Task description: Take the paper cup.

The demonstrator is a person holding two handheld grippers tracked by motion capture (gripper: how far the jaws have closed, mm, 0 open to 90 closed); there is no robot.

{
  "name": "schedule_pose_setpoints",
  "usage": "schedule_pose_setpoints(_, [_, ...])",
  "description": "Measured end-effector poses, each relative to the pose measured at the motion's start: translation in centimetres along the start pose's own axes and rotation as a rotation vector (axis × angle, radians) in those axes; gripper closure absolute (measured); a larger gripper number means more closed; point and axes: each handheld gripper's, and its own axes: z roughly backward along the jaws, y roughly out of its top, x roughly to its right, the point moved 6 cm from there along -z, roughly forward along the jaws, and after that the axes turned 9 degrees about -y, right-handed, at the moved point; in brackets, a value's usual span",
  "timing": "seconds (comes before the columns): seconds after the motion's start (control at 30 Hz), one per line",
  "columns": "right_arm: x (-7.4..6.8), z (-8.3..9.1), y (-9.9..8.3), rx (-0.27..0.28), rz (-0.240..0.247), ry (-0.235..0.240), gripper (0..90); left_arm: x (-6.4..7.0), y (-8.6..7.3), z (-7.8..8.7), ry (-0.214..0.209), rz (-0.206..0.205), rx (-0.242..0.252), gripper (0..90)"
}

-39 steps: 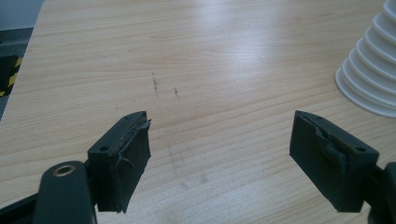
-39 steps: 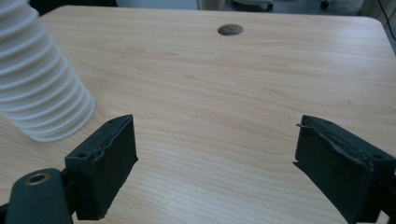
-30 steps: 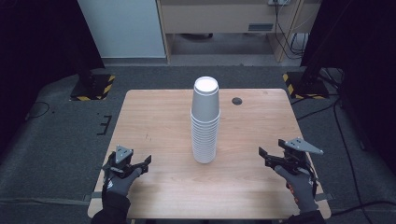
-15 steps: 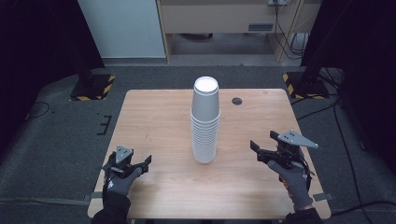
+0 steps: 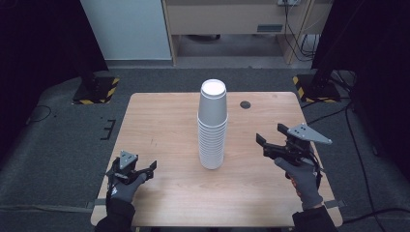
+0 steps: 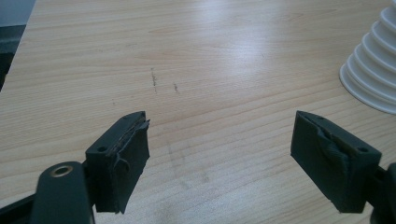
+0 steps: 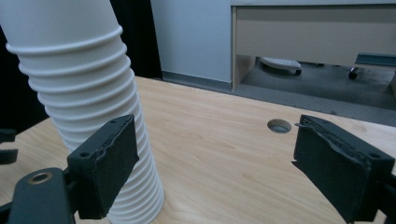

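1. Since half a second ago, our right gripper (image 5: 265,142) has moved inward toward the stack of white cups (image 5: 212,126), while our left gripper (image 5: 145,170) has stayed near the table's (image 5: 159,116) front left corner.
2. We see the stack standing upside down, mid-table, slightly tilted.
3. Our right jaws are spread wide and empty; the stack (image 7: 88,107) stands just beyond the left one.
4. Our left jaws are wide apart too, holding nothing, over bare wood, with the stack's base (image 6: 371,70) well off to one side.
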Motion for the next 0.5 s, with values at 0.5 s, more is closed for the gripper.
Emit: schedule_pose_setpoints(0.5, [-1.7, 0.1, 3.5, 0.062, 0.010, 0.035, 13.5, 0.0, -0.1, -0.2, 0.001, -0.007, -0.008, 18.2])
